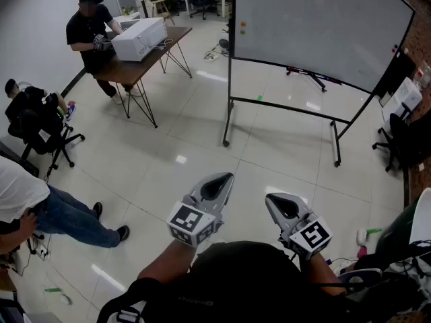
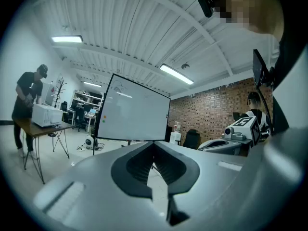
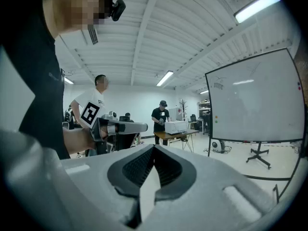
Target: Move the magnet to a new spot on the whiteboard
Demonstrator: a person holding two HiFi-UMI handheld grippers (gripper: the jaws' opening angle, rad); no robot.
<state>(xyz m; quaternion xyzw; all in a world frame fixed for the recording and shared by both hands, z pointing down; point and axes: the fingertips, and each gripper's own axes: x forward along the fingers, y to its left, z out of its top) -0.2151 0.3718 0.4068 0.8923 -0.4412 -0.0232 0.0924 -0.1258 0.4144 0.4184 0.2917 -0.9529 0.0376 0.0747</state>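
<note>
The whiteboard point(image 1: 316, 25) stands on its wheeled frame across the floor, well ahead of me. Two small magnets, an orange one point(image 1: 243, 24) above a green one point(image 1: 243, 31), sit near its left edge. Both show as dots in the left gripper view point(image 2: 102, 116) and the right gripper view point(image 3: 216, 117). My left gripper point(image 1: 227, 177) and right gripper point(image 1: 271, 198) are held side by side in front of my body, far short of the board. Each has its jaws together with nothing between them point(image 2: 154, 143) point(image 3: 154, 147).
A table point(image 1: 145, 66) with a white box point(image 1: 139, 38) stands at the back left, with a person point(image 1: 87, 29) beside it. One person sits on an office chair point(image 1: 34, 113) at the left. Another sits at the lower left point(image 1: 40, 207). A dark chair point(image 1: 404, 136) is by the brick wall on the right.
</note>
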